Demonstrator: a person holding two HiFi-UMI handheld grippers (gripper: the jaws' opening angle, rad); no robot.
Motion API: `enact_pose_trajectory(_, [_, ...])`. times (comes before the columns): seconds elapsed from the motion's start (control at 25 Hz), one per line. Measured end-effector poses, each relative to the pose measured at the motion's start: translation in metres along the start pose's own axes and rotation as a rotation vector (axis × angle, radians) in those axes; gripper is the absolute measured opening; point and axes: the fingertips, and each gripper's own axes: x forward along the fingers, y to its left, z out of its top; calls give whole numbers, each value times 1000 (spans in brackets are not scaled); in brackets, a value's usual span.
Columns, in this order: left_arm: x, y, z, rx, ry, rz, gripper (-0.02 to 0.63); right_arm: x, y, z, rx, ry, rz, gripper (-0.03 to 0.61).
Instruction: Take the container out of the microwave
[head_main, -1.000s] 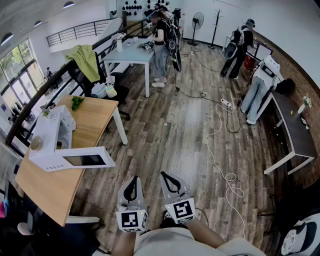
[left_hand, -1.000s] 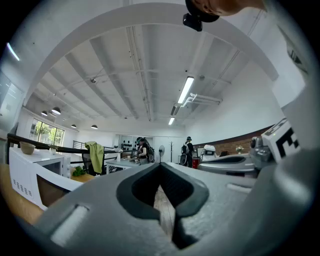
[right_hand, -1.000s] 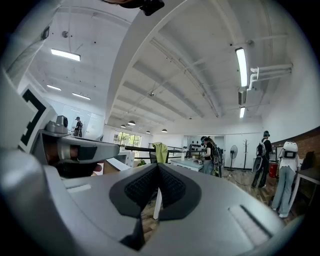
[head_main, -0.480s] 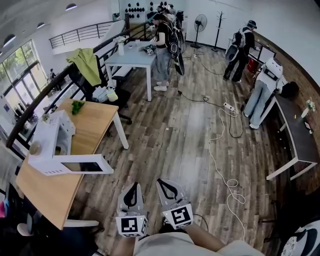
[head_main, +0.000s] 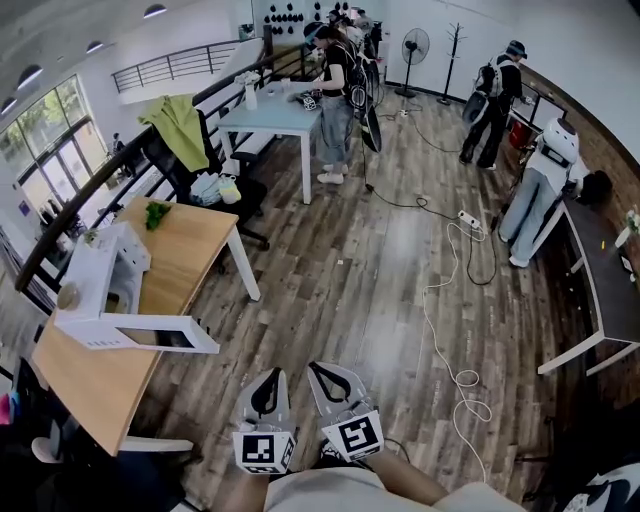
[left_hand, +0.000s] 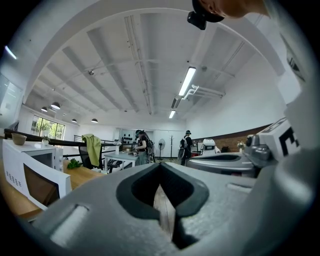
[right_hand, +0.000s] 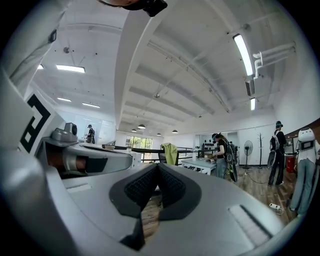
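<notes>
A white microwave stands on a wooden table at the left, with its door swung open towards the room. The left gripper view shows the microwave from the side. I cannot make out a container in its dark cavity. A small bowl rests on top of it. My left gripper and right gripper hover side by side over the floor, well to the right of the table. Both are shut with nothing between the jaws. Each gripper view shows the other gripper alongside.
Cables trail over the wood floor at the right. Several people stand at the far end near a light blue table. A chair with a green cloth stands behind the wooden table, and a dark desk lines the right wall.
Both grippers have slid a little lower in the head view and stayed shut. The whole scene has shifted slightly as the person moved. The microwave door is still open.
</notes>
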Motion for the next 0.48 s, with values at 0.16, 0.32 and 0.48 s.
enact_pose_trajectory(0.16, [15,-7,-2,-9,5,10,5,1,-23,-4,-1,5,-3,11])
enact_pose_trajectory(0.32, [25,-3,-3,-14,6,26,14,5,-36,-7,-28,7,0,11])
enact_pose_trajectory(0.48, [36,1,-8,-15,15,38,21,13,-43,-13,-11,15,-1,11])
